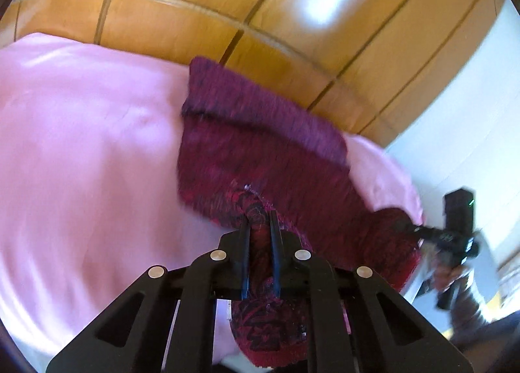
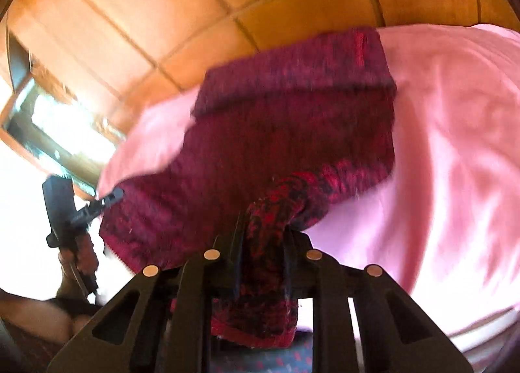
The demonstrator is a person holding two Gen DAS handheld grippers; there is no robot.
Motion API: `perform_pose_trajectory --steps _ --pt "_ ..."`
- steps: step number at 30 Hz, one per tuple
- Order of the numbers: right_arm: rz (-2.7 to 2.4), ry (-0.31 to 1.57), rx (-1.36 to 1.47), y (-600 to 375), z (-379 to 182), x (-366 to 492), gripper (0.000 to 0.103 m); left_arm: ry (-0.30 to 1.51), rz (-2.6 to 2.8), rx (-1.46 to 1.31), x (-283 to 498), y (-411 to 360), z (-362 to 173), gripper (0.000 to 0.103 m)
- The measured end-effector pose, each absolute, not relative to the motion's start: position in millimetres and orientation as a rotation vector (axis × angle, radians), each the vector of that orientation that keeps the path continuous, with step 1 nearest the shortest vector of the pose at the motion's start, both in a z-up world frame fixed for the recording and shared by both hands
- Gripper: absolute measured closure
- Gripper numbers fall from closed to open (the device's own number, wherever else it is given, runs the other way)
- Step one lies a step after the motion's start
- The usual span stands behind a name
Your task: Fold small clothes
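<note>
Left claw (image 1: 260, 226) clenched on maroon knit garment (image 1: 260, 145), right claw (image 2: 263, 233) likewise, garment stretching away over pink sheet (image 1: 81, 145)

To my left the pink cover (image 1: 81, 145) lies bare and open for passing. The maroon knit garment (image 1: 260, 145) blocks its far edge.

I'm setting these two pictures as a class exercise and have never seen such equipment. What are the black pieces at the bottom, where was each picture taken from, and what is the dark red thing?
No robot here: a person holds a black two-finger tool in each hand, each with a camera looking along its jaws. One picture comes from the left gripper, the other from the right gripper. Both are shut on a dark red knitted garment, lifting its near edge. It lies on a pink cloth, with wooden panels behind.
</note>
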State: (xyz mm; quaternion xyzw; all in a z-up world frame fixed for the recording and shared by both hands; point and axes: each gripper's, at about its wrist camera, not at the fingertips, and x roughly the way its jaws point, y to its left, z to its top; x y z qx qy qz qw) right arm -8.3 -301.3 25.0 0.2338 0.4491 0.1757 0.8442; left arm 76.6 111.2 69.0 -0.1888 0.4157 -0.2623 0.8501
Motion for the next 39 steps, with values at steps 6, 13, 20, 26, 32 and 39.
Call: perform_pose_trajectory --steps 6,13,20,26,32,39 --pt "0.253 0.938 0.606 -322 4 54 0.087 0.928 -0.497 -0.495 165 99 53 0.094" --pt "0.149 0.998 0.687 -349 -22 103 0.086 1.082 -0.381 -0.593 247 91 18 0.09" --pt "0.282 0.899 0.878 -377 -11 99 0.033 0.959 -0.316 -0.781 249 138 27 0.03" --pt "0.237 0.799 0.736 -392 17 55 0.019 0.918 -0.351 -0.688 213 162 22 0.028" --pt "0.205 0.928 0.58 -369 -22 39 0.032 0.961 -0.475 -0.53 166 137 -6 0.028" --pt "0.104 0.979 0.459 -345 -39 43 0.085 1.015 -0.476 -0.44 169 105 -17 0.081"
